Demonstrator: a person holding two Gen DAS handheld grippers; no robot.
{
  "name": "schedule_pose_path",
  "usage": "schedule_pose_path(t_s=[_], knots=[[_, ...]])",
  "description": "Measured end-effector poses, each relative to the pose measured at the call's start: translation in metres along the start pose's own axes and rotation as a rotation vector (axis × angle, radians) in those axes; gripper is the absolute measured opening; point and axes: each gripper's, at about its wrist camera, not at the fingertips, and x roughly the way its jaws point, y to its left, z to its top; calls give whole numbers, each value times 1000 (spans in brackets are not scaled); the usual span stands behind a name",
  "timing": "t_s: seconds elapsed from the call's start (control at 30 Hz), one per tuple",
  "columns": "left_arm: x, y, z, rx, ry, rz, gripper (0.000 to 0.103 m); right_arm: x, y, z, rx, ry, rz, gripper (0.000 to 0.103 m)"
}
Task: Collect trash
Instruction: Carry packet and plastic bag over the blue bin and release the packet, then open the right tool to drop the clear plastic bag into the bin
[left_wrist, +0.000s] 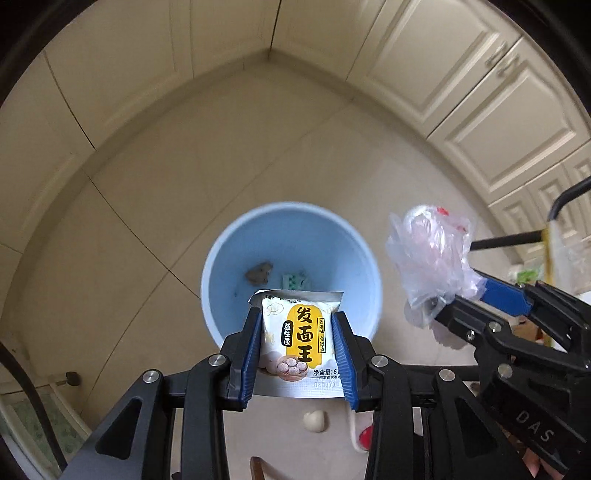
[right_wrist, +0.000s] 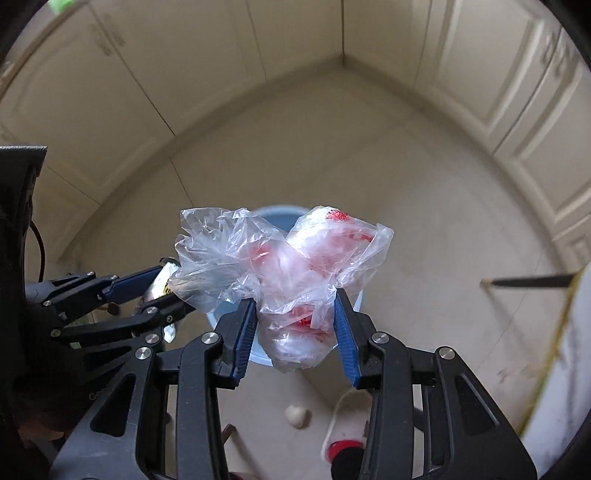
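Left gripper (left_wrist: 298, 349) clamps white-and-yellow foil yeast packet (left_wrist: 295, 339) by its side edges, round light-blue plastic bin (left_wrist: 221, 266) directly below; right gripper (right_wrist: 298, 332) pinches crumpled clear plastic bag (right_wrist: 280, 258), bin beneath. Both light, soft, slippery: grip bunched middle

Packet (left_wrist: 295, 341) above bin (left_wrist: 221, 266); crumpled bag (left_wrist: 432, 258) to its right.

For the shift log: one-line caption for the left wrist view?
Left gripper holds a yeast packet above the blue bin; right gripper brings a crumpled plastic bag alongside.
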Motion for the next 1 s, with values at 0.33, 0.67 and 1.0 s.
schedule_pose_path(t_s=[0.33,0.67,1.0], knots=[[71,21,24,-39,69,90,57,83,-32,-5,98,110,124,45],[38,36,13,-112,5,121,61,67,-30,-6,88,70,122,71],[-123,28,-25,-168,-279,162,67,-66,15,-10,2,-116,48,90]])
